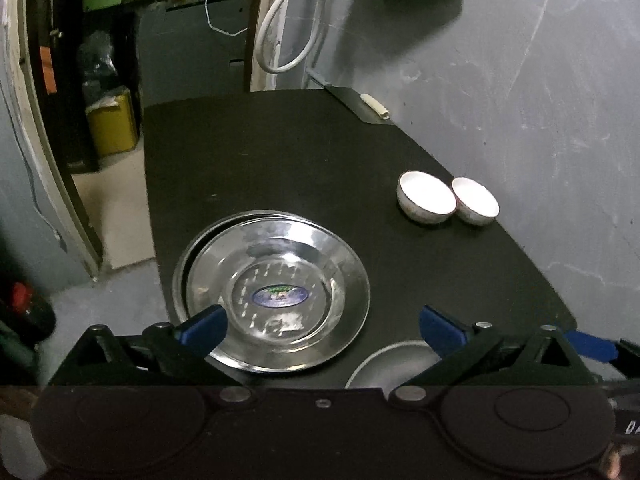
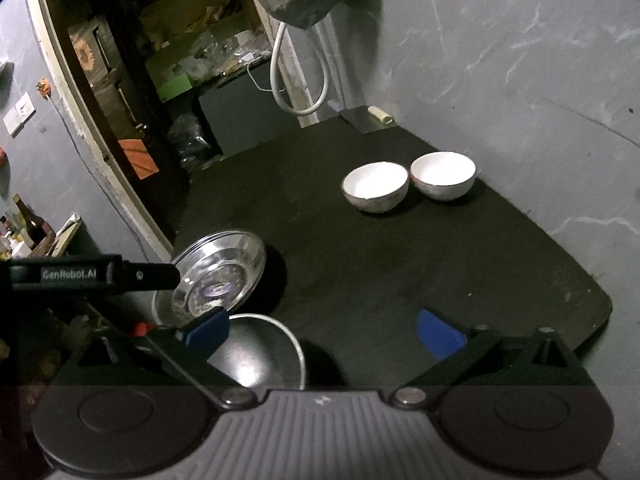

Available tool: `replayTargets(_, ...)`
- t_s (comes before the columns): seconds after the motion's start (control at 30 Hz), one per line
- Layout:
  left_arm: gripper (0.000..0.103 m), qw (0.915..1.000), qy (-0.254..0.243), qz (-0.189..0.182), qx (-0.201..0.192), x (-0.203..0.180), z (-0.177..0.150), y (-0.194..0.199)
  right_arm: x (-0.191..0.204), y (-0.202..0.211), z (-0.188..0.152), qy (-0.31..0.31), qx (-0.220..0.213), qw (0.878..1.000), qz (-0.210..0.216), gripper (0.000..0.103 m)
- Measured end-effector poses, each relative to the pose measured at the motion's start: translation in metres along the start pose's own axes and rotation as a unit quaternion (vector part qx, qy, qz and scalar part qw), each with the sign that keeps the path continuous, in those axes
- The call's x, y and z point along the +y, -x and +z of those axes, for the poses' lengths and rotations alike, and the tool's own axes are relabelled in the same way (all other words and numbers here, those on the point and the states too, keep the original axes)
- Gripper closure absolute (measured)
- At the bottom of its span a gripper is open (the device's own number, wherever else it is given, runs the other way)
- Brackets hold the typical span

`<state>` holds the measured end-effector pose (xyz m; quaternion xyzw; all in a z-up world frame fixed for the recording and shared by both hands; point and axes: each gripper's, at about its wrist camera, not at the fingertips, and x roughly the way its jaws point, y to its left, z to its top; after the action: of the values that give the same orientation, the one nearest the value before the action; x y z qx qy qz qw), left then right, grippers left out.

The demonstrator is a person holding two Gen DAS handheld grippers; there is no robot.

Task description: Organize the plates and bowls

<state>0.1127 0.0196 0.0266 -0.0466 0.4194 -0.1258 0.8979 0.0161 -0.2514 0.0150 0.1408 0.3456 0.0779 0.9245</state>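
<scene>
Two steel plates sit stacked on the black table, two white bowls side by side near the wall. Both the left gripper and right gripper hover wide open, holding nothing, apparently having sorted like with like.

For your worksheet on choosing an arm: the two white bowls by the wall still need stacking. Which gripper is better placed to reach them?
Probably the right gripper: open and empty, it faces the white bowls more nearly than the left gripper, which hangs over the steel plates.

lower plate: mostly hidden under top plate | steel bowl: partly hidden behind tool
</scene>
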Motion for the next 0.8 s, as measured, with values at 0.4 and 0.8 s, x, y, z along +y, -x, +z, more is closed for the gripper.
replayTargets(0.4, 0.001, 0.9997, 0.002, 0.022, 0.008, -0.021, 0.051, -0.062, -0.049, -0.042, 0.034, -0.021, 0.018, 1.000, -0.007, 0.000)
replayTargets(0.8, 0.001, 0.9978, -0.056, 0.036, 0.007, -0.065, 0.122, -0.171, -0.110, -0.137, 0.090, -0.112, 0.025, 0.993, 0.034, 0.007)
